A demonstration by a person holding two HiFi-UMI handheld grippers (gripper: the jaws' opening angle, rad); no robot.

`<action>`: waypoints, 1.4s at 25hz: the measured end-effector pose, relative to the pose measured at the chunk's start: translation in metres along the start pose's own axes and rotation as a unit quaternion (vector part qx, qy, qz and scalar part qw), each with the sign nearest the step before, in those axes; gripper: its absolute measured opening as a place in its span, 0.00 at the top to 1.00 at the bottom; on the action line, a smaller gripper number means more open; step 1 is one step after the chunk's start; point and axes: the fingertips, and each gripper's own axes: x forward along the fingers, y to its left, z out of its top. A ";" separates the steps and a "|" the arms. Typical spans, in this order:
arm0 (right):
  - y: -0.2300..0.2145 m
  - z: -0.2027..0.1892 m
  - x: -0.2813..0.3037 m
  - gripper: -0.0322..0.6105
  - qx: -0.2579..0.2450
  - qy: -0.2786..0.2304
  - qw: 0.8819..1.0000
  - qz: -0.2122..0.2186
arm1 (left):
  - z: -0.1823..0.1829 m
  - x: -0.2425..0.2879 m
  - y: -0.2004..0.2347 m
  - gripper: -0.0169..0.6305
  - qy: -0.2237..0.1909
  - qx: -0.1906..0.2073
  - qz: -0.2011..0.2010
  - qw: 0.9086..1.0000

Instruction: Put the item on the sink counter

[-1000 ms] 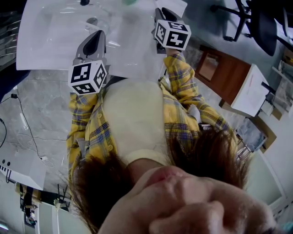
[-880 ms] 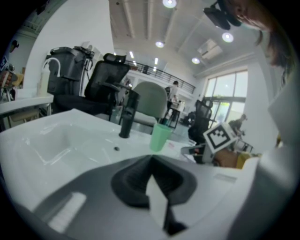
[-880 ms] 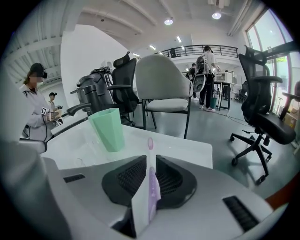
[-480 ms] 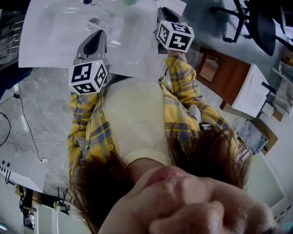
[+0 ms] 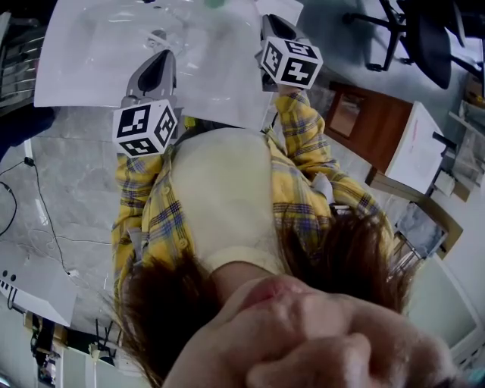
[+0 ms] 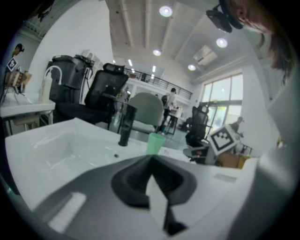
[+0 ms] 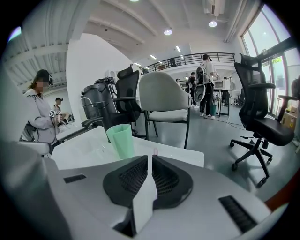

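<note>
Your left tool holds nothing, its jaws pressed together over the white sink desk. The green cup stands upright on that desk beyond its tip, right of the black faucet. Your right tool is likewise closed and empty, with the cup ahead to its left.

1. Open-plan office or lab hall: swivel chairs on a grey floor.
2. Mezzanine railing, recessed ceiling lights, tall windows.
3. White sink among the furniture; people standing beyond.
</note>
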 end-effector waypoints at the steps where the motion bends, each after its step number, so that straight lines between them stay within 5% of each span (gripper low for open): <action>1: 0.002 0.001 -0.002 0.90 0.000 -0.002 1.000 0.002 | 0.001 -0.002 0.000 0.96 -0.002 0.000 0.000 1.000; 35: 0.078 -0.004 -0.069 0.93 0.008 -0.032 0.996 0.084 | 0.009 -0.039 0.006 0.96 -0.029 0.007 0.003 1.000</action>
